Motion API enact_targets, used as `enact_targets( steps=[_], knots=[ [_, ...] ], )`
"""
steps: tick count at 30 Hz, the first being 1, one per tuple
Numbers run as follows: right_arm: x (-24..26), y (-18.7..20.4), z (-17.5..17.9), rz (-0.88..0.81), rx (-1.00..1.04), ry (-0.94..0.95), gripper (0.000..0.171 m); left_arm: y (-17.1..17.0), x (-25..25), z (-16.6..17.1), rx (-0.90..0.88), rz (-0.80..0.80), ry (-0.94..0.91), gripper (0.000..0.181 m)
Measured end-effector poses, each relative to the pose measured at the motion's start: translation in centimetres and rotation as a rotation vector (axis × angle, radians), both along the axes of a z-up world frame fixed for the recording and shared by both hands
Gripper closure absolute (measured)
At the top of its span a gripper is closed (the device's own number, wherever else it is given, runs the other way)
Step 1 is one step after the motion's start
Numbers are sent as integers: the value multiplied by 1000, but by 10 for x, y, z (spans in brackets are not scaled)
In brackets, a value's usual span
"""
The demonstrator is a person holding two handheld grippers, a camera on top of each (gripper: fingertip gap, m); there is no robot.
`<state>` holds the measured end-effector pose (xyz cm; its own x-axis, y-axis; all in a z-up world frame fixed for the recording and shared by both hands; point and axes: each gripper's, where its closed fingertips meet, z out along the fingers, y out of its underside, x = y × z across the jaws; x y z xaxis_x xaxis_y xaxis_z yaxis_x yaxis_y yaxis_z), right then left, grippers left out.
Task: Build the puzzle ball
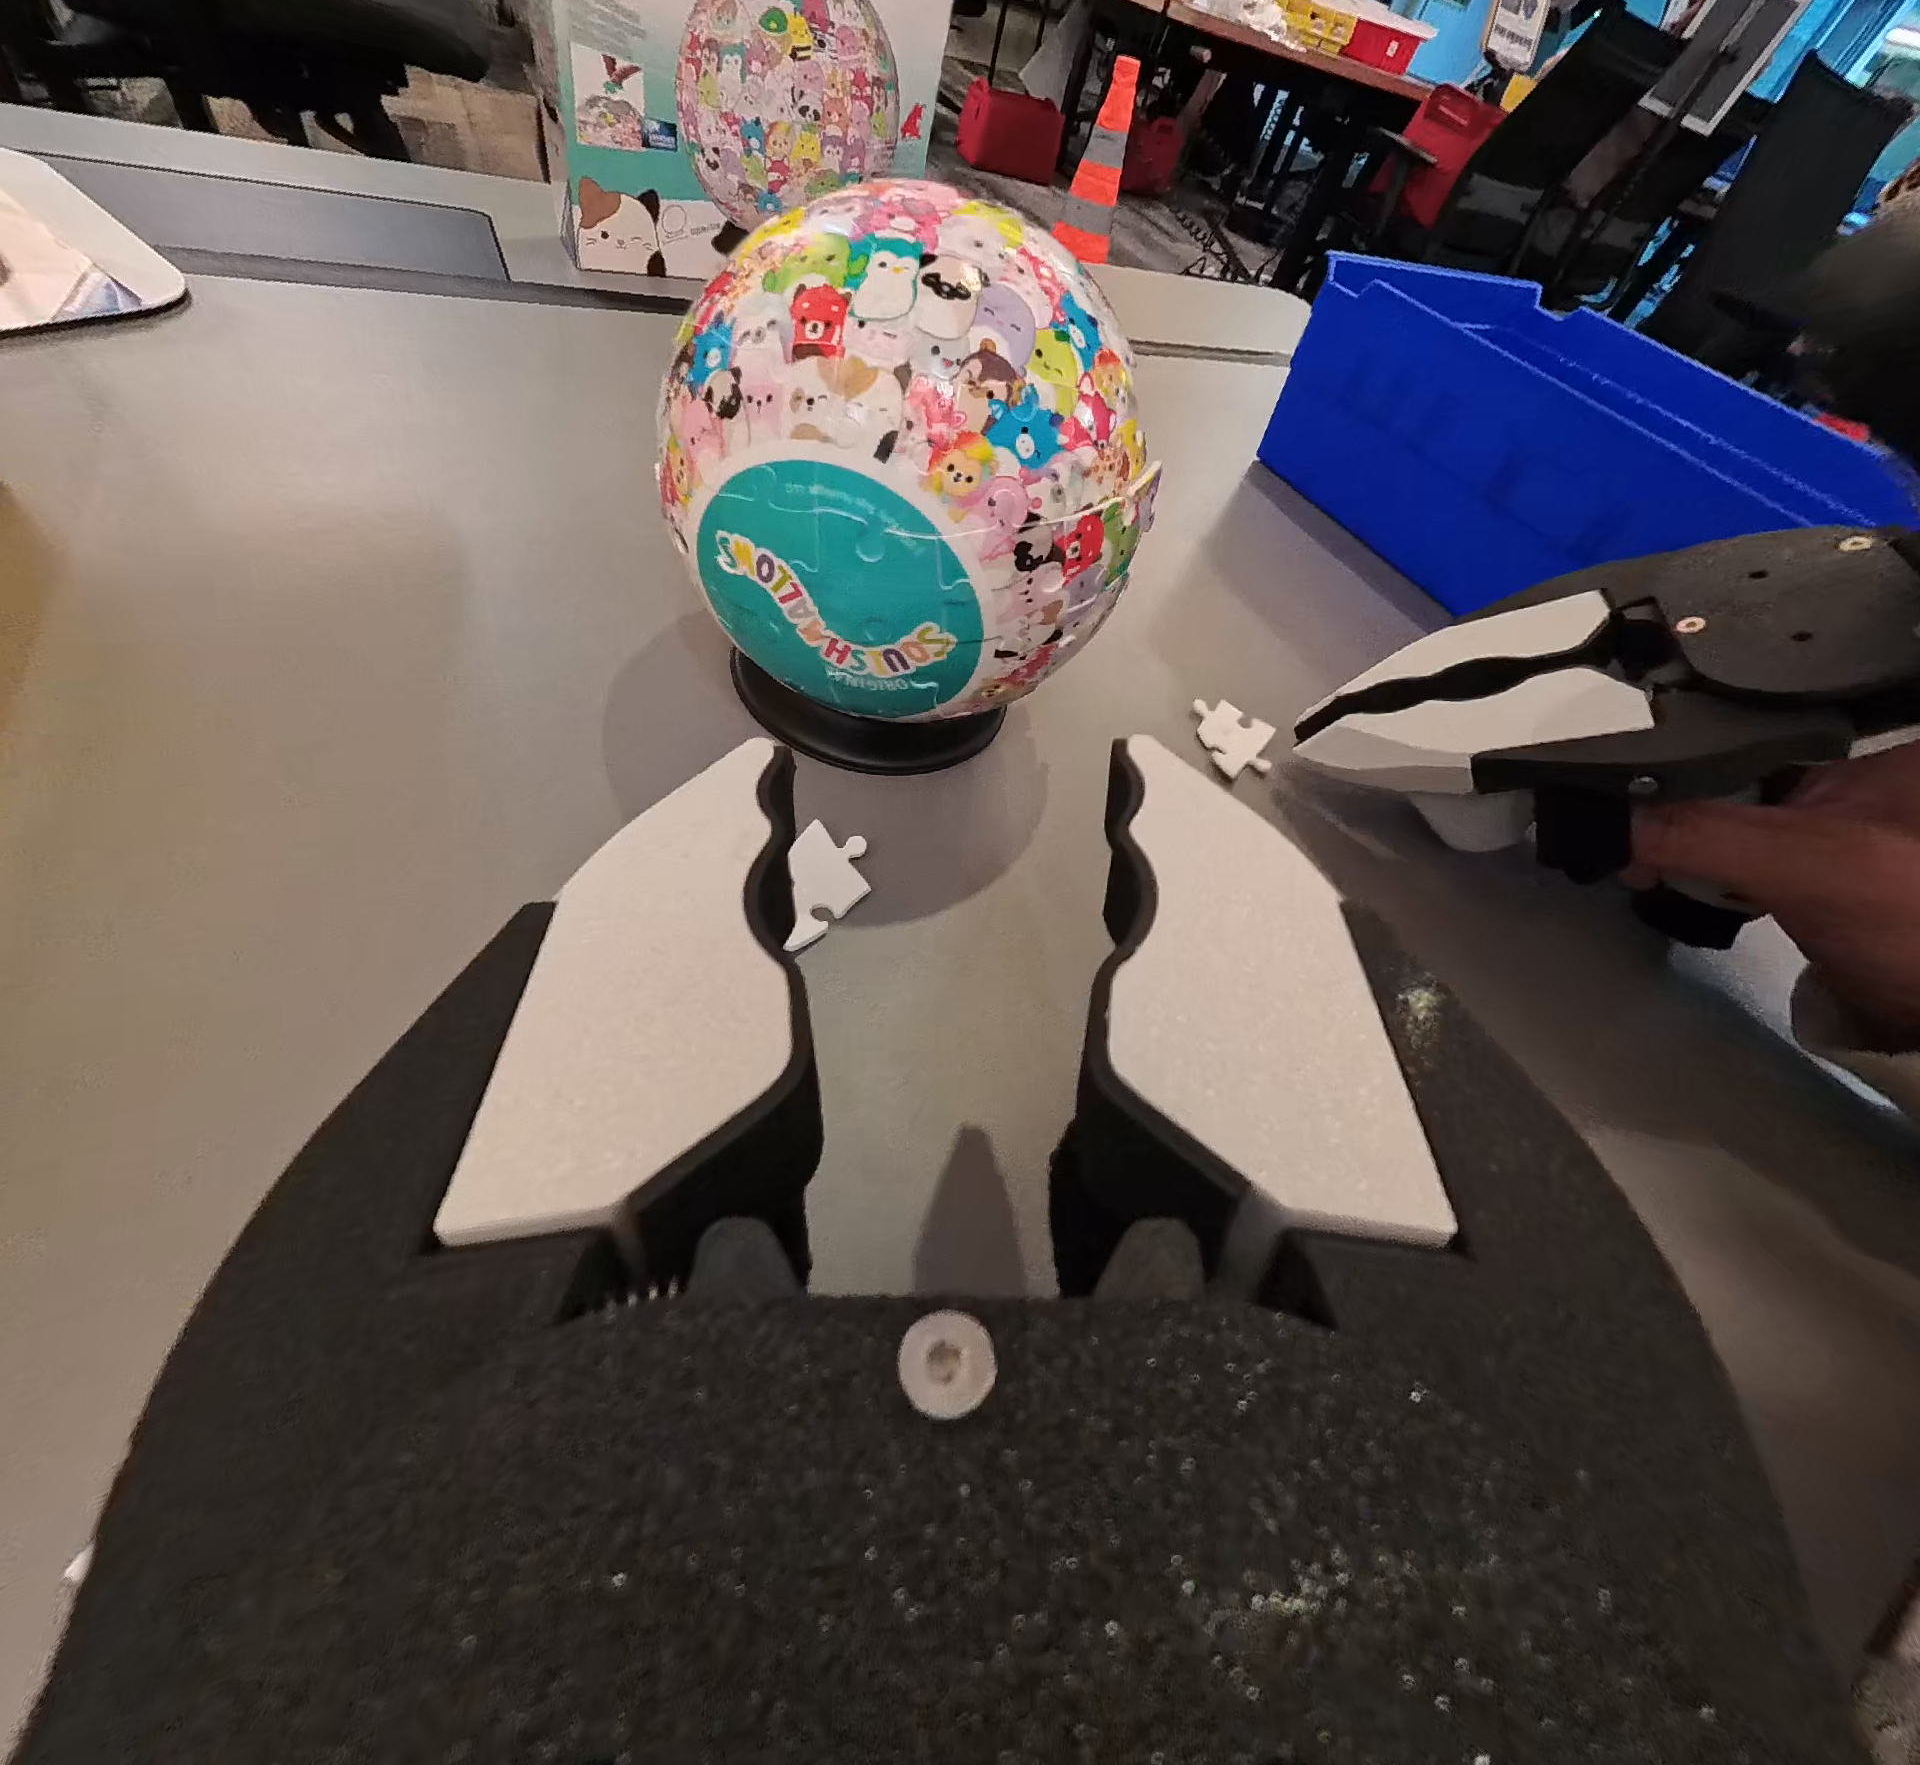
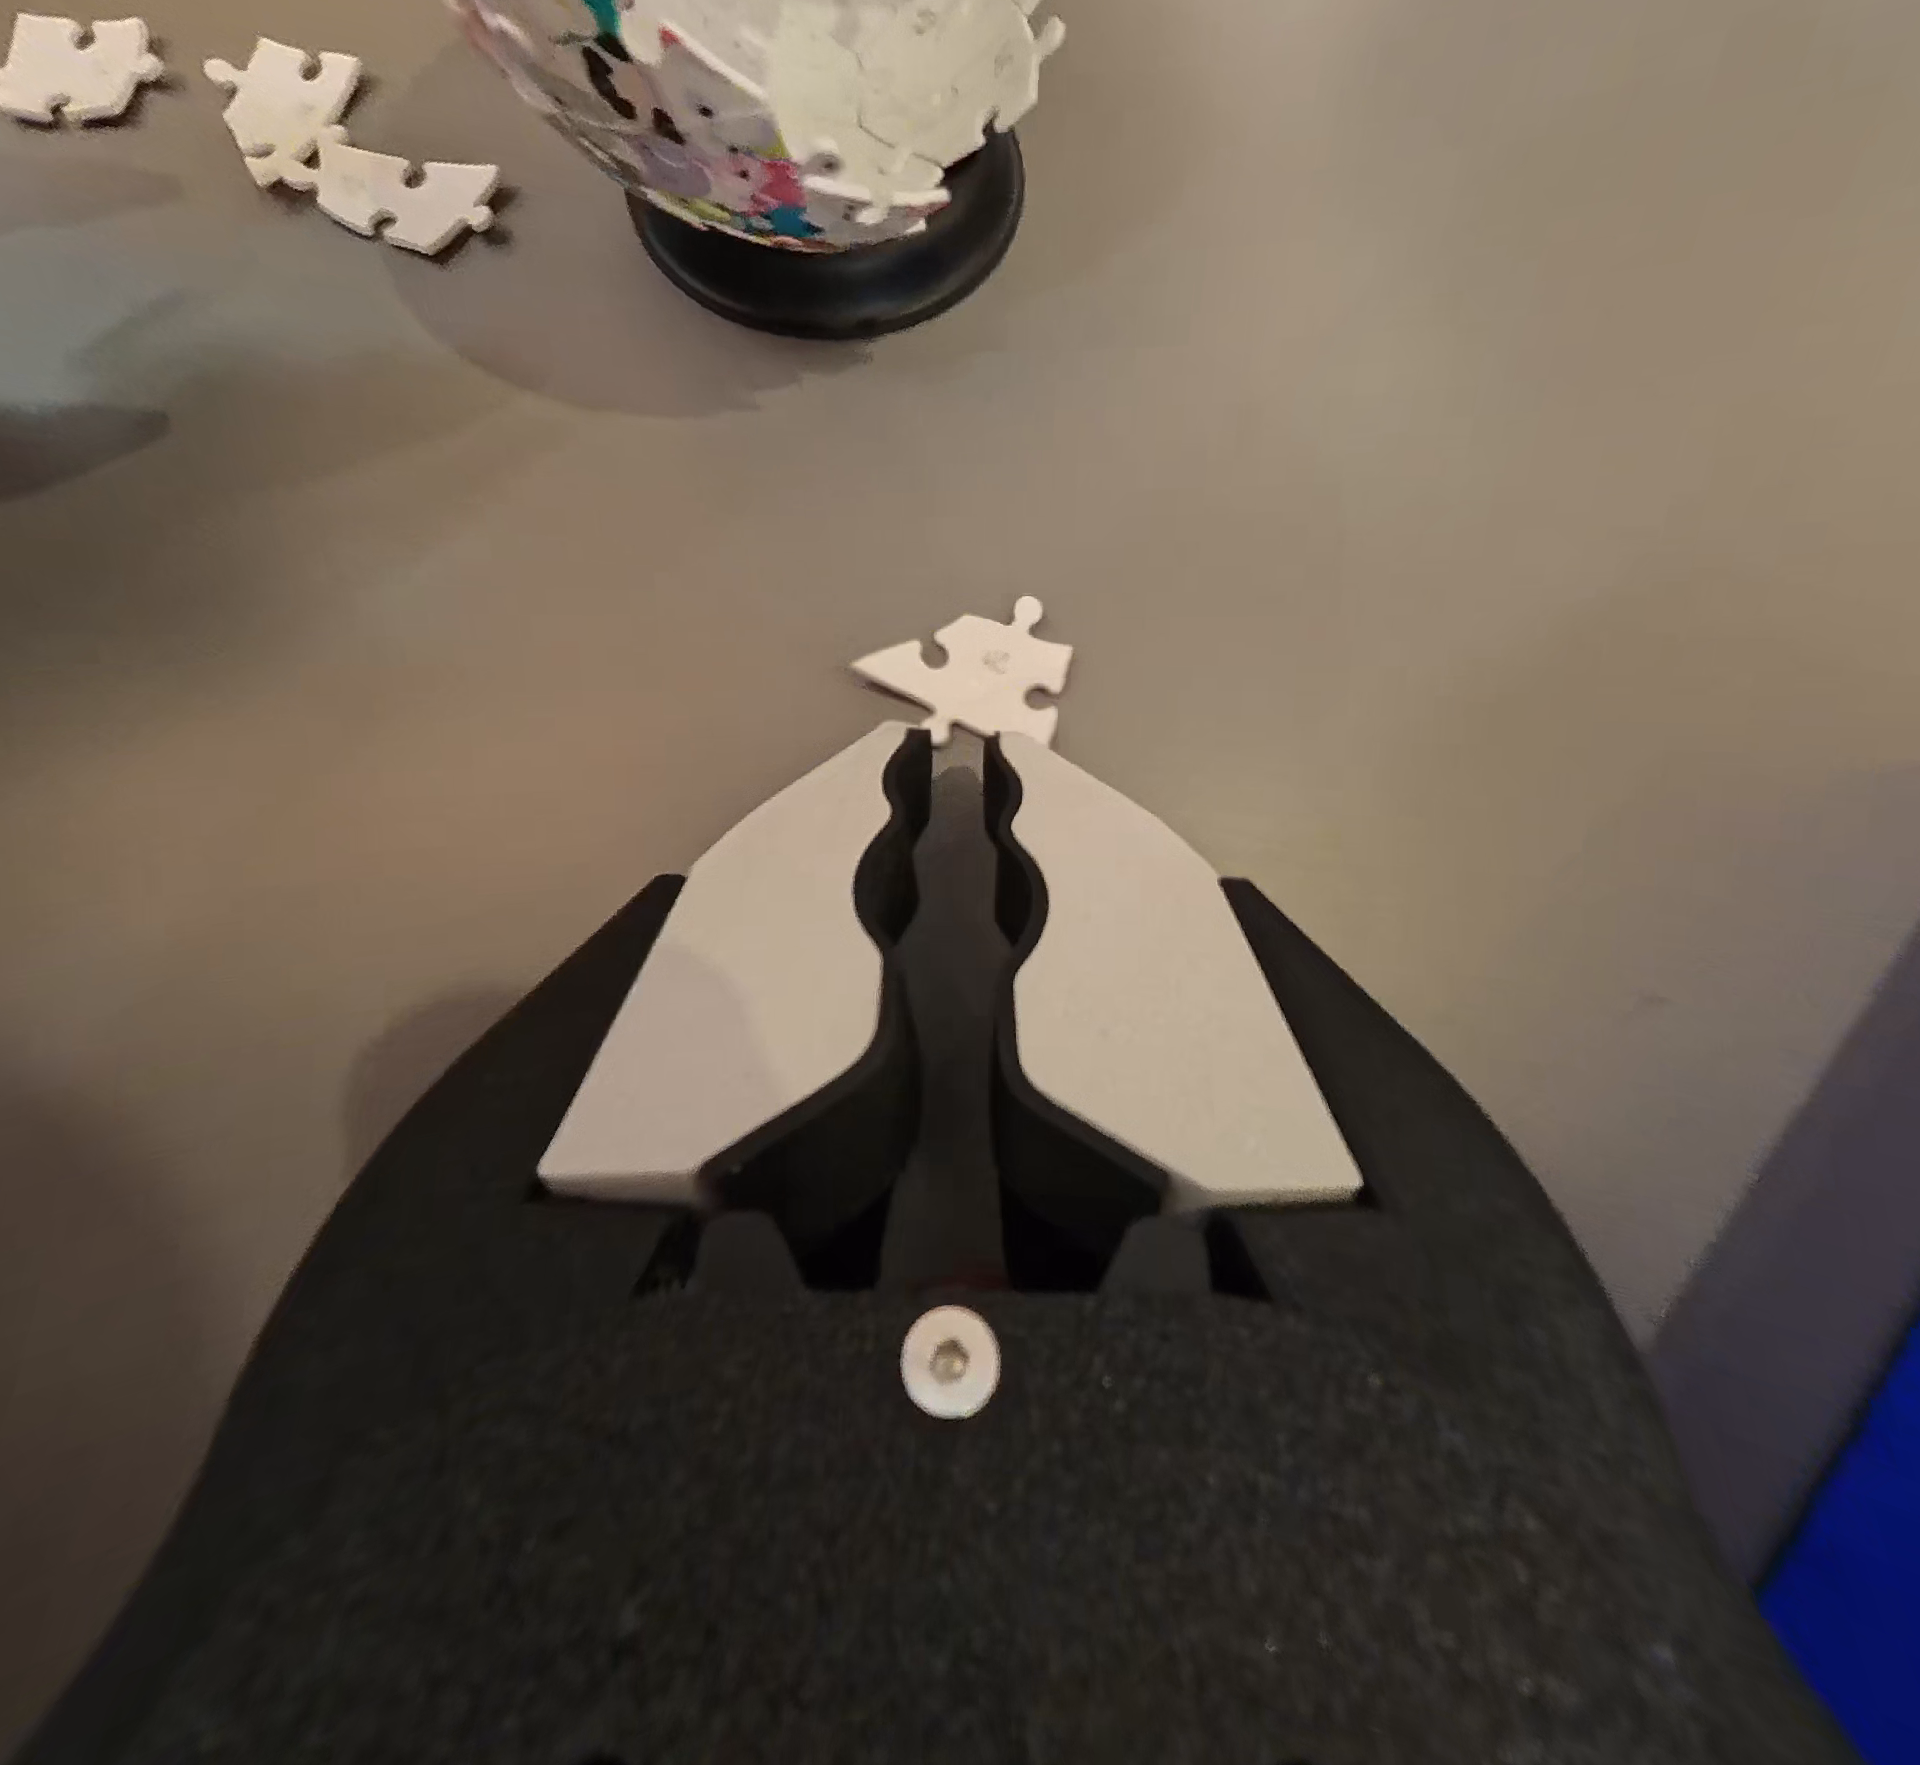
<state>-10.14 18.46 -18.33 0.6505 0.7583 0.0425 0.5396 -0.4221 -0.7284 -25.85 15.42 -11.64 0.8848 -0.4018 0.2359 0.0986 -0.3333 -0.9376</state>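
While the left claw (image 1: 951,759) gapes, the nearly closed right claw (image 2: 954,741) touches a puzzle piece (image 2: 971,671).

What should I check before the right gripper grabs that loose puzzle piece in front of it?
1. Right gripper lined up on the loose piece: ok, tips right at its near edge.
2. Jaws wide enough to take it: not ok, only a narrow gap.
3. Piece already gripped: cannot tell, it seems to lie flat on the table.
4. Puzzle ball seated on its black stand: ok.
5. Left gripper out of the way: ok, open, empty, apart from the right one.
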Motion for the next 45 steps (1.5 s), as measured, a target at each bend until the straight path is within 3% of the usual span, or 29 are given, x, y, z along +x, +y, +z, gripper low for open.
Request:
enact_targets(
  steps=[17, 32, 45],
  knots=[
    [-3, 4, -5, -8, -3, -20, 162, -1, -4, 5, 0, -20, -93, 124],
    [6, 6, -11, 229, 33, -132, 161, -1, -6, 6, 2, -17, -112, 124],
    [2, 13, -12, 151, 27, -106, 166, -1, -7, 6, 3, -16, -122, 124]
  ],
)
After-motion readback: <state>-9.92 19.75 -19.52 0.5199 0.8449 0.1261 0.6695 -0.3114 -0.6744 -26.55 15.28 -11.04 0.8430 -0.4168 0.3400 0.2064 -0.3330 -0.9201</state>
